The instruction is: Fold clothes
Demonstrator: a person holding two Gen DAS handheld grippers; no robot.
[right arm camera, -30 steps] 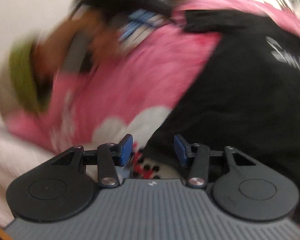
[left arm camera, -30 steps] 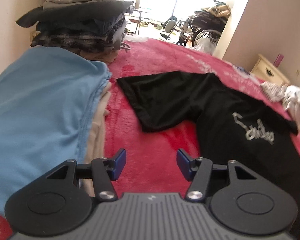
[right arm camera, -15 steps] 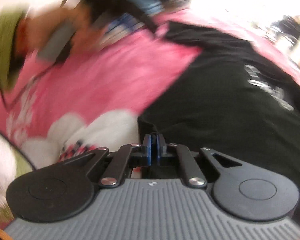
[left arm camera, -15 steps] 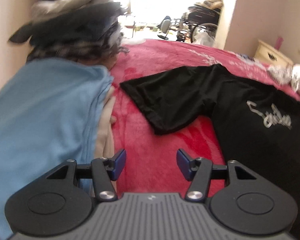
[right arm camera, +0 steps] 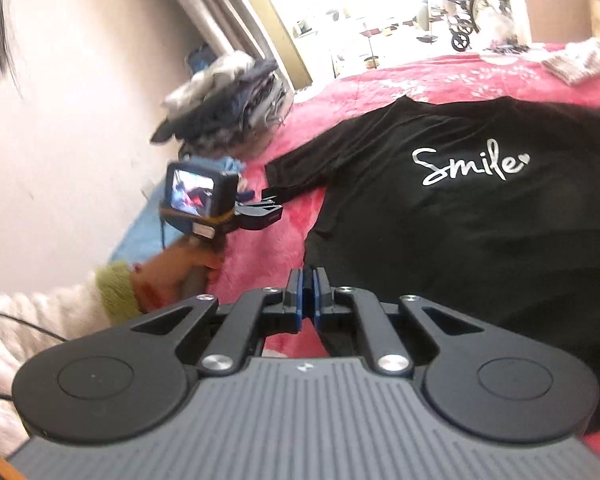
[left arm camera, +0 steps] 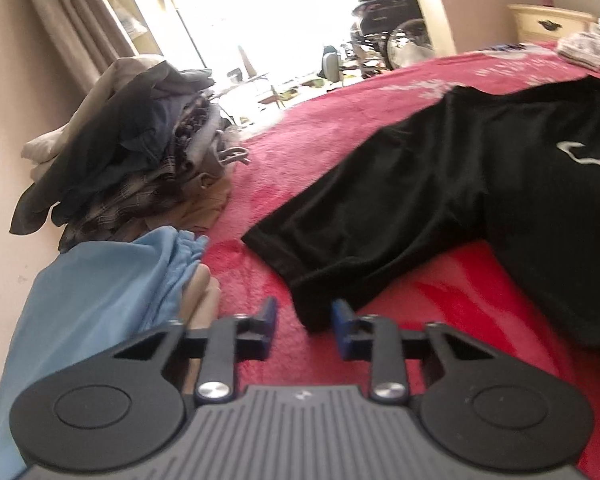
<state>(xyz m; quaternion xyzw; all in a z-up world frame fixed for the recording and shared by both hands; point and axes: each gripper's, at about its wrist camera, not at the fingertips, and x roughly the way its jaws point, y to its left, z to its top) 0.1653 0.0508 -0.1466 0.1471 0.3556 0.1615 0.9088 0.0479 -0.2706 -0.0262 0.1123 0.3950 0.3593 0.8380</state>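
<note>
One black t-shirt (right arm camera: 460, 216) with "Smile" on the chest lies spread flat on the red bed (left arm camera: 340, 128), plus one messy stack of clothes (left arm camera: 140, 152) by the wall and one light blue folded piece (left arm camera: 100, 292) next to it. The left hand-held gripper (left arm camera: 304, 320) points down at the sleeve hem, its jaws closing with the sleeve edge between them but not yet pinched. The right hand-held gripper (right arm camera: 307, 300) is pressed together on the shirt's side edge near the bottom, angled down, and its view catches the left hand (right arm camera: 176, 276) in a fuzzy white sleeve (right arm camera: 40, 320) with a green cuff.

L tool (left arm camera: 304, 322) jaws closing; R tool (right arm camera: 308, 298) clamped tight
</note>
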